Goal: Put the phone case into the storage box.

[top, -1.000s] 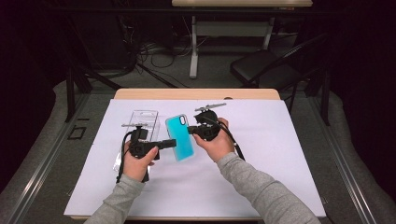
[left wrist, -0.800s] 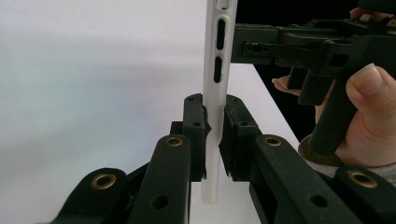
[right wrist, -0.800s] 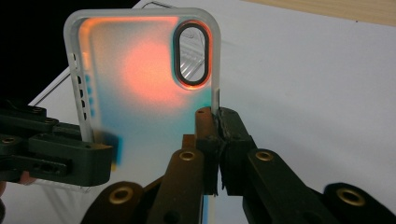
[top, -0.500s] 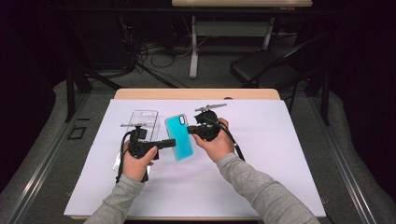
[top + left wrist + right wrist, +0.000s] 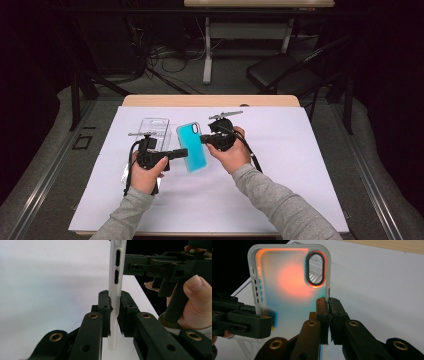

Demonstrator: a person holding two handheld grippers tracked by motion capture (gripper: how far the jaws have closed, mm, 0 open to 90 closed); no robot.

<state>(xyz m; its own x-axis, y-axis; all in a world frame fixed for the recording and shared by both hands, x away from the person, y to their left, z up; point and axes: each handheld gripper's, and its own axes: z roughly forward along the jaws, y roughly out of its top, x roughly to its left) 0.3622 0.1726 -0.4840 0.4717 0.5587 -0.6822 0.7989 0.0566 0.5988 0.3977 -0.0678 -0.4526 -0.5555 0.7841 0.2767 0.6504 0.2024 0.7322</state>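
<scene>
A phone case (image 5: pixel 190 147), teal with frosted edges, is held above the white table sheet between both grippers. My left gripper (image 5: pixel 183 153) is shut on its left edge; in the left gripper view the frosted case edge (image 5: pixel 115 287) stands upright between my gripper's (image 5: pixel 114 315) closed pads. My right gripper (image 5: pixel 202 138) is shut on the case's right edge near the camera cutout. Seen from the right gripper view, the case (image 5: pixel 287 285) glows orange and teal, my gripper (image 5: pixel 327 317) pinches its side rim, and the left gripper's jaw (image 5: pixel 249 321) clamps the opposite side.
A clear plastic package (image 5: pixel 152 130) lies on the white sheet (image 5: pixel 300 170) behind my left hand. Cables trail from both grippers. The wooden table edge (image 5: pixel 210 100) runs along the back; a dark chair (image 5: pixel 280 75) stands beyond it.
</scene>
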